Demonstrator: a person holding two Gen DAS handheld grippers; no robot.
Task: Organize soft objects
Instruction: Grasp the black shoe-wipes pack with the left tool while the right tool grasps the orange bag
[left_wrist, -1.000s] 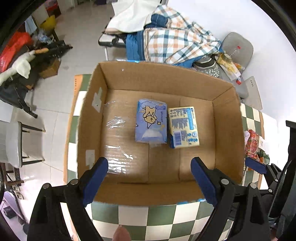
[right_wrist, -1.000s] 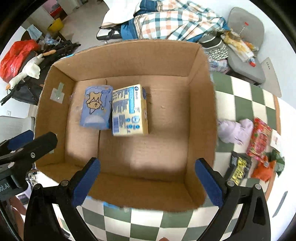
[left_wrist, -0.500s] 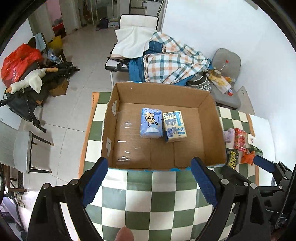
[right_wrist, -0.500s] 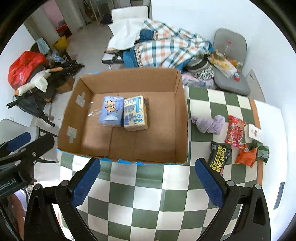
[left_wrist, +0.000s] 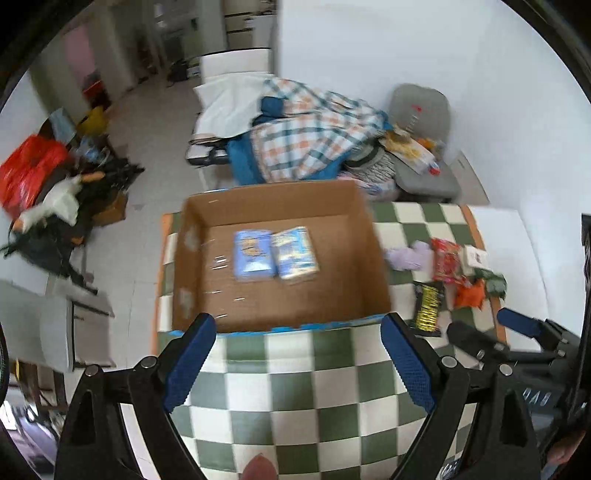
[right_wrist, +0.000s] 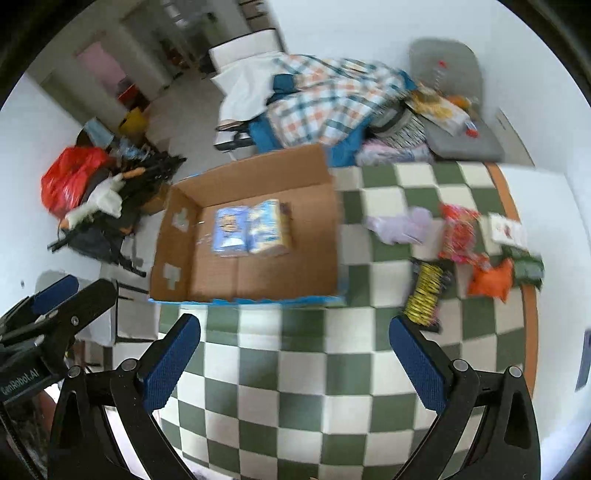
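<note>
Now that both tools, left tool (left_wrist: 297, 360) and right tool (right_wrist: 295, 360), have pulled back from over the box (left_wrist: 373, 258), both released and empty, the two packs (left_wrist: 275, 253) sit stowed ahead and the loose soft items (right_wrist: 402, 225) lie ahead-right on the counter (right_wrist: 295, 369), next to fetch.

I see a blue pack (left_wrist: 252, 257) and a yellow-blue pack (left_wrist: 296, 253) lying flat, touching, inside the open cardboard box (left_wrist: 369, 236); a lilac cloth (left_wrist: 410, 256) sits crumpled just outside.

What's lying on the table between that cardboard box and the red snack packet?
A crumpled lilac cloth lies between the cardboard box and the red snack packet, on the checkered table; the right wrist view shows it.
</note>
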